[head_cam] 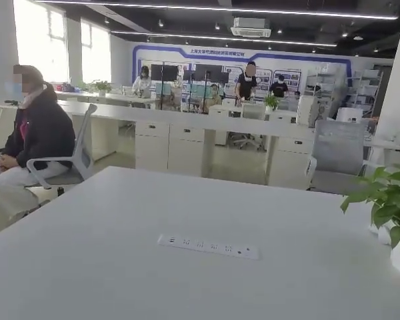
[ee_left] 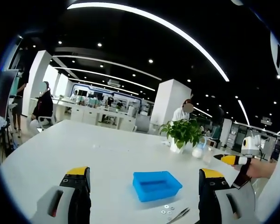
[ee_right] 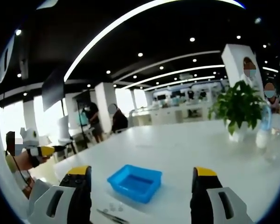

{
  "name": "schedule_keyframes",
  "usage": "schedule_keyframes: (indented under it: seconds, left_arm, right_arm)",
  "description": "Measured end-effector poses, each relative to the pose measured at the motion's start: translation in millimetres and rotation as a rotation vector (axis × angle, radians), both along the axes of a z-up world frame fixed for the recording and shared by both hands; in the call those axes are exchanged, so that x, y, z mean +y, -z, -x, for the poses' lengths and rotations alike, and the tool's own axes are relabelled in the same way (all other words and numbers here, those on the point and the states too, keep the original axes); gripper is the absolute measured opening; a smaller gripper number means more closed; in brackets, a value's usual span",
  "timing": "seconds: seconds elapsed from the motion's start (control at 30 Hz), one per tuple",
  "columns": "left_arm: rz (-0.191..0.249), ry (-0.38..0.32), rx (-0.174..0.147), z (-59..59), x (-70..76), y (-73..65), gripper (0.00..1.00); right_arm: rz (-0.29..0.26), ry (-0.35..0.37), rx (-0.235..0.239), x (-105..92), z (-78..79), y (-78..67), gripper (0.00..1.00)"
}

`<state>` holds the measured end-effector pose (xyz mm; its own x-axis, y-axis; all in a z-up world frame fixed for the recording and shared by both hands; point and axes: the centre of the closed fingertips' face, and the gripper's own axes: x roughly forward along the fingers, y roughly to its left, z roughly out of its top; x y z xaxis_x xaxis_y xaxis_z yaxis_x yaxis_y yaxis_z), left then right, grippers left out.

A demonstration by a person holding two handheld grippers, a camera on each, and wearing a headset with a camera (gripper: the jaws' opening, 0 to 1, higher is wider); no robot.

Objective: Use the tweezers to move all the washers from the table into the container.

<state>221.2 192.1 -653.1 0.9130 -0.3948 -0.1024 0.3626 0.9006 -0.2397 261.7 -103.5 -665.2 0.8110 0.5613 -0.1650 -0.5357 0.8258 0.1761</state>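
Observation:
In the left gripper view a blue open container (ee_left: 156, 185) sits on the white table (ee_left: 84, 149). Several small washers (ee_left: 167, 210) lie just in front of it, with metal tweezers (ee_left: 177, 216) beside them. My left gripper (ee_left: 144, 171) hangs above the table with its jaws wide open and nothing between them. The right gripper (ee_left: 231, 159) shows at the right edge. In the right gripper view the same container (ee_right: 134, 182), washers (ee_right: 113, 206) and tweezers (ee_right: 111, 216) lie below my right gripper (ee_right: 142, 170), open and empty. The left gripper (ee_right: 42, 151) shows at the left.
A potted plant (ee_left: 182, 133) and a small bottle (ee_right: 266, 130) stand at the table's far side. In the head view a power strip (head_cam: 208, 246) is set into the tabletop (head_cam: 107, 267), with a plant (head_cam: 390, 200) at the right and a seated person (head_cam: 33, 133) at the left.

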Motion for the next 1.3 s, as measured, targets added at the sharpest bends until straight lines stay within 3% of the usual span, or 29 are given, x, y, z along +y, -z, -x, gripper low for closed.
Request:
schedule_keyframes:
  seconds: [0.1,0.23,0.43,0.63,0.83,0.9,0.93,1.03,1.07,1.13,1.2,1.23,1.3]
  left_arm:
    - [-0.007,0.003,0.0,0.2,0.0,0.9,0.99]
    - [-0.002,0.006,0.001,-0.2,-0.4,1.2,0.99]
    - [0.004,0.02,0.0,-1.6,-4.1,0.5,0.99]
    - [-0.022,0.053,0.011,-1.8,-10.3,0.5,0.99]
    - [-0.076,0.106,0.029,-5.7,-17.3,5.0,0.99]
    - [-0.105,0.121,0.054,-7.2,-19.4,11.4,0.93]
    - [-0.146,0.132,0.066,-7.5,-19.5,17.6,0.87]
    - [-0.206,0.206,0.133,-4.2,-29.9,37.4,0.77]
    - [-0.222,0.226,0.14,-3.6,-32.9,41.1,0.72]
    - [-0.223,0.289,0.147,-0.8,-43.9,46.2,0.59]
    - [-0.192,0.369,0.185,2.2,-55.9,56.4,0.54]
    - [-0.197,0.416,0.223,5.3,-62.0,63.9,0.5]
    - [-0.258,0.449,0.23,5.3,-66.4,71.6,0.45]
  right_arm:
    - [0.06,-0.002,0.001,-0.1,-0.5,4.2,0.93]
    - [0.068,-0.006,0.017,3.3,-2.9,4.9,0.98]
    - [0.096,-0.017,0.03,10.1,-2.2,4.4,0.98]
    - [0.108,-0.023,0.033,14.8,2.3,5.3,0.95]
    - [0.137,-0.085,0.054,22.4,9.5,14.3,0.84]
    - [0.141,-0.135,0.063,27.0,14.4,18.6,0.74]
    - [0.155,-0.171,0.076,30.1,18.1,24.2,0.71]
    - [0.207,-0.244,0.117,33.3,25.0,41.6,0.58]
    - [0.216,-0.268,0.122,35.8,27.6,44.7,0.52]
    - [0.25,-0.321,0.143,41.8,33.5,53.2,0.43]
    - [0.294,-0.368,0.158,48.3,38.0,61.2,0.39]
    - [0.326,-0.399,0.165,51.5,39.7,66.9,0.37]
    - [0.367,-0.439,0.168,56.9,41.8,72.6,0.33]
